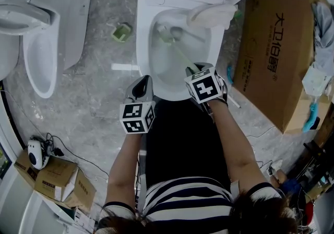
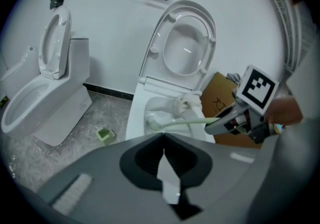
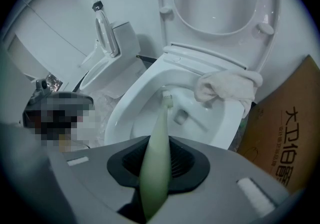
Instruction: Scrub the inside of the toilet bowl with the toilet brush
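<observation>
Toilet brush — between jaws, right gripper

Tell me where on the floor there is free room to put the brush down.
The right gripper holds the brush. Free: the floor between the toilet and the second toilet, apart from a green holder and a white strip. Crowded: the narrow gap between toilet and box, where small items lie; a cloth lies on the rim.

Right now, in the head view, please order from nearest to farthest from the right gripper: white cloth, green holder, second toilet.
From the right gripper:
1. White cloth, on the far rim of the bowl.
2. Green holder, on the floor left of it.
3. Second toilet, far left.
</observation>
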The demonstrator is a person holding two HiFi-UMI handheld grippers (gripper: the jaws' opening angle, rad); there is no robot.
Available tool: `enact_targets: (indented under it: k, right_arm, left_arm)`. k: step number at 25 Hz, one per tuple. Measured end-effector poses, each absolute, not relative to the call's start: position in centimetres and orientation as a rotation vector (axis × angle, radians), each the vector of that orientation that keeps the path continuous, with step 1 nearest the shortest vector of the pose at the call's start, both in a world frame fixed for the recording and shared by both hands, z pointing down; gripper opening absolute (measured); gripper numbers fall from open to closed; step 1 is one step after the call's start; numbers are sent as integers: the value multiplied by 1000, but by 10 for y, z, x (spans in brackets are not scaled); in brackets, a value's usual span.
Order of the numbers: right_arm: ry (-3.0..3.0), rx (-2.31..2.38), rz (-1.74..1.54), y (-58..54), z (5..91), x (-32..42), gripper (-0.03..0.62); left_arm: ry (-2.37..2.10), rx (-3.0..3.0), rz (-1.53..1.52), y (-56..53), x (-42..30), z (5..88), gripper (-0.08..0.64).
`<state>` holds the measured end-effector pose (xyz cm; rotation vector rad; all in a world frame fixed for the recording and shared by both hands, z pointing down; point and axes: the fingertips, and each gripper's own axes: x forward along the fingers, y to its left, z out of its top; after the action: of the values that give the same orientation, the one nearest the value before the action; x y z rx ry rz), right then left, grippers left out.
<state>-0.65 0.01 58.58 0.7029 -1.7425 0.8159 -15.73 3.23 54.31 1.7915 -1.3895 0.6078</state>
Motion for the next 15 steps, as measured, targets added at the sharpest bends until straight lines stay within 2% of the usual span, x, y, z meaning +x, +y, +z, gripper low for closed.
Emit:
enact_targets:
  k: [15]
  right_arm:
    - [-1778,702,748,-25,594,-15,77]
  left_arm:
    - [-1384,1786,604,32,-156,546,0]
